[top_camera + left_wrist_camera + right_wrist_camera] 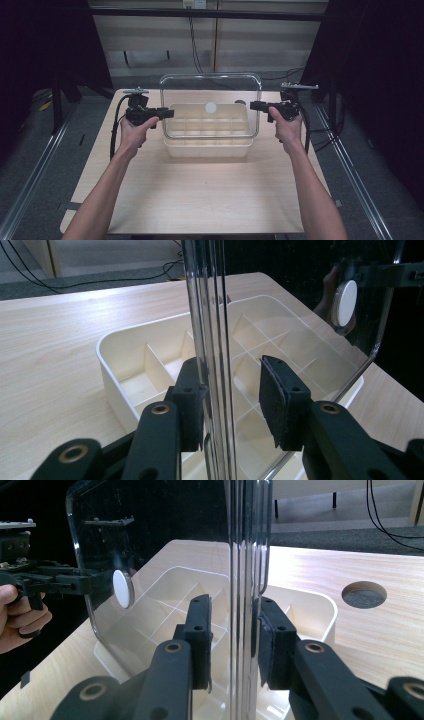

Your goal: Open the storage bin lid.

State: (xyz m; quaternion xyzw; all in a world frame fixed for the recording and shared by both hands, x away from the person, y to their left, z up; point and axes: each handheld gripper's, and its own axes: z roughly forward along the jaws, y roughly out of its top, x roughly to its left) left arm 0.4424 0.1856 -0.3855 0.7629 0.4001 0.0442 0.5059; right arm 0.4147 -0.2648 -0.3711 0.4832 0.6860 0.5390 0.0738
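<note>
While both grippers flank the clear lid (210,100), it stands upright over the divided white box (207,132) mid-bench (200,200). Left gripper (167,113) fingers (192,400) clamp its left edge; right gripper (256,105) fingers (200,635) clamp its right edge.

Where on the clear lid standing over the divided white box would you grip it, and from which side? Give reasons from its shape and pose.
Grip the clear lid at its two short side edges, one gripper from each side. It stands upright and is thin, so each edge fits edge-on between the jaws, as the left gripper and right gripper show, above the white box.
</note>
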